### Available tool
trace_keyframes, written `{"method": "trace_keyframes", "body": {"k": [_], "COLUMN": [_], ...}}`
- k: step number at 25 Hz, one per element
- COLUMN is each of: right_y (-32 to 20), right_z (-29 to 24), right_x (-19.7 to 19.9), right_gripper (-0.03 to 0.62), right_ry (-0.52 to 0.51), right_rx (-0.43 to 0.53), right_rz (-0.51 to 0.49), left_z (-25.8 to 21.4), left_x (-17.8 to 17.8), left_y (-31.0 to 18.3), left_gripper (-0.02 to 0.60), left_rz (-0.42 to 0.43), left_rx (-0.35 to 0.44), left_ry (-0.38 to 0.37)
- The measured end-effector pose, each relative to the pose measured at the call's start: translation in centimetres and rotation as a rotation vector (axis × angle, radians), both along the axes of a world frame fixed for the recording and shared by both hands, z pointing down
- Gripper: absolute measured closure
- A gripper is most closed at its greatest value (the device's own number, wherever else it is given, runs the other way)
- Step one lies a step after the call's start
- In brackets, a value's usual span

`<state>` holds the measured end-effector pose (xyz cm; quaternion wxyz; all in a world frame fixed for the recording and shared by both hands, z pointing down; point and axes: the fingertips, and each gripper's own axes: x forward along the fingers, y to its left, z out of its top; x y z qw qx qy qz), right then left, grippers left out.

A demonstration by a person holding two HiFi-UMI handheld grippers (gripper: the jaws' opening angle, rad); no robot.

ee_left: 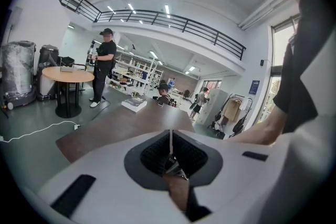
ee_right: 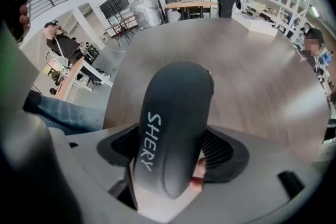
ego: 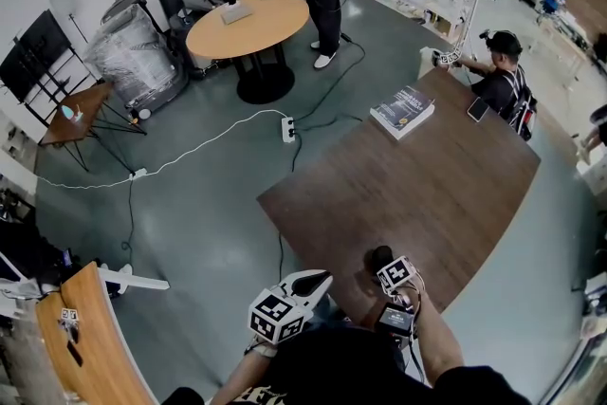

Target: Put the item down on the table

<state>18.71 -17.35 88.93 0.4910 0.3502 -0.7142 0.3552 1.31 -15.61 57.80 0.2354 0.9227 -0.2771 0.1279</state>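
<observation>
1. While I look down, my right tongs [ego: 383, 266] hold the item [ego: 379, 256] at the table's [ego: 446, 175] near edge; the book [ego: 402, 111] lies well apart.
2. Left tongs [ee_left: 170, 147]: jaws together, nothing between them.
3. Right tongs [ee_right: 172, 162] clamp the item [ee_right: 176, 118] above bare wood; I should lower until it rests, then release.
</observation>
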Motion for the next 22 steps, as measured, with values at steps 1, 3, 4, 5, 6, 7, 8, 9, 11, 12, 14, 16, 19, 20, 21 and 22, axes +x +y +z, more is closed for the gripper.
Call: {"method": "trace_keyframes", "body": {"k": [1,3,4,5,6,7,8,9,11,12,14,16,19,20,21,22], "right_y": [-0.1,-0.2,-0.1,0.0,0.2,0.4,0.5,0.4,0.1,0.0,-0.1,-0.1,-0.2,-0.2,-0.2,-0.2], "right_z": [0.3,0.9,1.2,1.6,1.9,2.2,2.4,2.5,2.7,2.8,3.0,3.2,3.2,3.2,3.2,3.3], "right_x": [-0.1,-0.2,-0.3,-0.4,-0.5,-0.5,-0.4,-0.2,0.0,0.0,-0.1,-0.1,-0.1,-0.1,0.0,0.1], "right_gripper": [0.244,0.244,0.244,0.244,0.244,0.244,0.244,0.243,0.243,0.243,0.243,0.243,0.243,0.243,0.243,0.243], "right_ry": [0.000,0.003,0.007,0.010,0.014,0.016,0.017,0.018,0.013,0.006,-0.003,-0.001,0.011,0.019,0.026,0.032], "right_rx": [-0.004,-0.016,-0.024,-0.031,-0.037,-0.041,-0.042,-0.044,-0.054,-0.060,-0.069,-0.071,-0.072,-0.074,-0.077,-0.079], "right_rz": [0.005,0.011,0.012,0.014,0.017,0.025,0.037,0.051,0.075,0.083,0.091,0.093,0.097,0.097,0.097,0.098], "left_z": [0.1,0.2,0.2,0.2,0.1,0.0,-0.1,0.0,0.1,0.2,0.4,0.5,0.6,0.6,0.6,0.6], "left_x": [0.0,0.1,0.2,0.2,0.2,0.3,0.4,0.5,0.7,0.7,0.8,1.0,1.2,1.3,1.3,1.3], "left_y": [-0.1,-0.3,-0.4,-0.4,-0.4,-0.4,-0.5,-0.5,-0.7,-0.7,-0.7,-0.7,-0.8,-0.8,-0.8,-0.8], "left_gripper": [0.560,0.560,0.560,0.560,0.560,0.560,0.560,0.560,0.560,0.560,0.560,0.560,0.560,0.560,0.560,0.560], "left_rz": [0.001,0.003,0.005,0.007,0.008,0.010,0.010,0.010,0.008,0.009,0.014,0.017,0.020,0.021,0.022,0.021], "left_rx": [-0.001,-0.003,-0.004,-0.005,-0.005,-0.005,-0.005,-0.005,-0.008,-0.009,-0.009,-0.012,-0.014,-0.013,-0.012,-0.011], "left_ry": [-0.001,-0.003,-0.004,-0.005,-0.005,-0.004,-0.003,-0.002,-0.001,-0.002,-0.002,0.000,0.001,0.002,0.002,0.003]}}
